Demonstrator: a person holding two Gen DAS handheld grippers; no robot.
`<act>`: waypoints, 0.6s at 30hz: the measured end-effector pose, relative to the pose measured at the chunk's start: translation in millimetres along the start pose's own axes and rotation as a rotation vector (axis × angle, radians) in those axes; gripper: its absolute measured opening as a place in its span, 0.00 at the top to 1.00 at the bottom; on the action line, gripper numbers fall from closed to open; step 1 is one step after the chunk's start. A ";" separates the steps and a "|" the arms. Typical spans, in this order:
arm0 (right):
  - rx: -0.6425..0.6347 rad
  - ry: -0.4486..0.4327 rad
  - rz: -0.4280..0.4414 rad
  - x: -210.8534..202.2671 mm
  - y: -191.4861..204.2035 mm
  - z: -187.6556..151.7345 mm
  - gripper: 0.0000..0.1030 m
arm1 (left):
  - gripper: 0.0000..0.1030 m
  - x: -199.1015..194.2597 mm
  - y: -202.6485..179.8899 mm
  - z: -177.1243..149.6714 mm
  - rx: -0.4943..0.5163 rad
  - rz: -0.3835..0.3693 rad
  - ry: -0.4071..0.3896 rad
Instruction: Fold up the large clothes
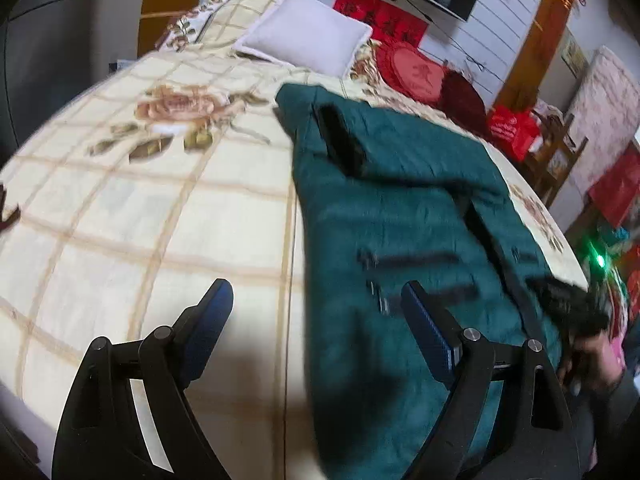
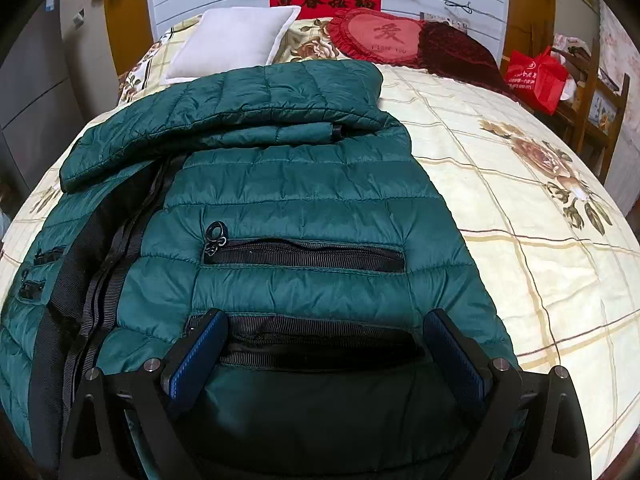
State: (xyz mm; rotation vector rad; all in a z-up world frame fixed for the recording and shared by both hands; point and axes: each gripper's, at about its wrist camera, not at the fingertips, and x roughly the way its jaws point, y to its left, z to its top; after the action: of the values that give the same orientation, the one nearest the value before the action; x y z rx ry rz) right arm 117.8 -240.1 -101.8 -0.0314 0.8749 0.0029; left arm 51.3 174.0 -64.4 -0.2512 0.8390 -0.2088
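Quilted dark-green puffer jacket lay on the cream checked bedspread with rose prints, its sleeve folded across the chest and its black zip pockets facing up. The right gripper hung low over the hem with its fingers apart, holding nothing, though contact with the fabric could not be judged. The left gripper hovered beside the jacket's edge, fingers likewise spread and empty; that view was blurred, so its height was perhaps well above the bed. The jacket looked light, puffy and slippery, likely to spring back from a crease, so the stitched hem or side seam seemed the firmest place to pinch
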 end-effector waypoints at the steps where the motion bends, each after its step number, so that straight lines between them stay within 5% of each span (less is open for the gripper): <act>1: 0.000 0.000 -0.001 0.0 -0.2 0.0 0.05 | 0.17 2.2 0.3 -9.0 -0.001 -0.019 0.024; 6: 0.000 -0.002 0.000 -0.3 0.0 -0.2 0.05 | 0.17 14.0 -19.3 -49.9 0.050 -0.075 0.108; 10: 0.000 -0.003 -0.001 -0.6 0.5 -0.4 0.05 | 0.17 17.0 -31.6 -56.8 0.061 -0.083 0.072; 18: -0.001 -0.004 -0.003 -0.9 0.5 -0.2 0.05 | 0.17 12.3 -33.4 -59.4 0.009 -0.288 0.153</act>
State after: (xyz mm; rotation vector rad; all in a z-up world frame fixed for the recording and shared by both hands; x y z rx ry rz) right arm 117.0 -239.7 -101.2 -0.0340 0.8710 0.0006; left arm 11.7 130.7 -101.2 -0.3509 0.9522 -0.5063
